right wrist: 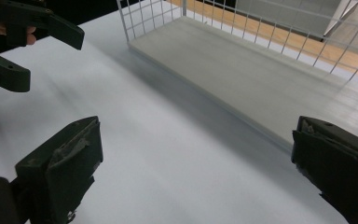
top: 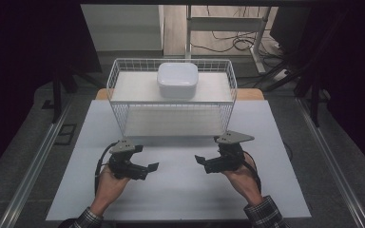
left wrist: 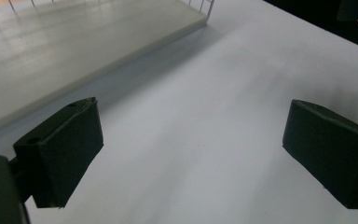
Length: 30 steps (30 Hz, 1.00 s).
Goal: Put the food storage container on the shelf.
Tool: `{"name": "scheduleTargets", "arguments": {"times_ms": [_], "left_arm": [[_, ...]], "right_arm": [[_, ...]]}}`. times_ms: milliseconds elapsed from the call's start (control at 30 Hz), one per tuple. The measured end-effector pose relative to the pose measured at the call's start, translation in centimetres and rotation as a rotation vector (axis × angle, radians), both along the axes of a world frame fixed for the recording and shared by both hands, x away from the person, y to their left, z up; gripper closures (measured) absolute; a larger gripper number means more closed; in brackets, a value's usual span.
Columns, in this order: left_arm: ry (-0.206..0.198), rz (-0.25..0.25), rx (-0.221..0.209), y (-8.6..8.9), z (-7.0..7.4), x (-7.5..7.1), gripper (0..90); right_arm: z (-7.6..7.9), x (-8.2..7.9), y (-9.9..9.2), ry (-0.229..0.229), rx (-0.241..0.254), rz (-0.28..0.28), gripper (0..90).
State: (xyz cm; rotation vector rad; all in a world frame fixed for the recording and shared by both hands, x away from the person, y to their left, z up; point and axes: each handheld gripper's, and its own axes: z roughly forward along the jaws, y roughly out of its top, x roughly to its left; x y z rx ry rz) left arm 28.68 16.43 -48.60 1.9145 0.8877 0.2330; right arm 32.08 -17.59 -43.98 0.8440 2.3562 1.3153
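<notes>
A white wire rack [top: 115, 90] with two white shelves stands at the back of the white tabletop [top: 180, 194]. On its upper shelf rests a white rounded square container [top: 177, 80]. In front of the rack, a person's hands hold both grippers low over the table, jaws pointing toward each other. My left gripper [top: 150, 168] is open, jaws wide apart over bare table [left wrist: 191, 154]. My right gripper [top: 200, 162] is also open with nothing between its jaws [right wrist: 196, 163]. The left gripper [right wrist: 23, 44] appears at the upper left of the right gripper view.
The rack's lower shelf [right wrist: 261, 74] lies close ahead of both grippers [left wrist: 51, 51]. A wooden surface [top: 249, 94] runs behind the rack. Metal rails [top: 38, 161] flank the table, and desk legs with cables [top: 237, 42] stand on the floor beyond.
</notes>
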Motion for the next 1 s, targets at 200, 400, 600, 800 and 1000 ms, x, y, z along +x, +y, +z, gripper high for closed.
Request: {"name": "scheduleTargets", "arguments": {"times_ms": [200,400,600,800,1000], "left_arm": [[0.003,0.000,0.011,-0.1,-1.0,-0.6,4.4],[0.009,0.000,0.012,0.1,-1.6,-1.2,4.3],[0.011,0.011,0.024,0.5,-1.9,-1.8,4.2],[0.027,0.028,0.025,1.3,-2.5,-2.5,4.1],[0.029,0.042,0.037,2.2,-2.7,-3.2,3.8]], "right_arm": [[-1.0,-0.7,-0.2,0.001,-0.018,-0.002,1.6],[-1.7,-1.2,-0.5,0.003,-0.030,-0.009,1.6],[-2.6,-1.5,-1.2,0.028,-0.031,-0.016,1.6],[-2.9,-2.0,-2.2,0.039,-0.023,-0.033,0.4],[-3.0,-2.7,-3.3,0.034,-0.029,-0.052,0.0]]}}
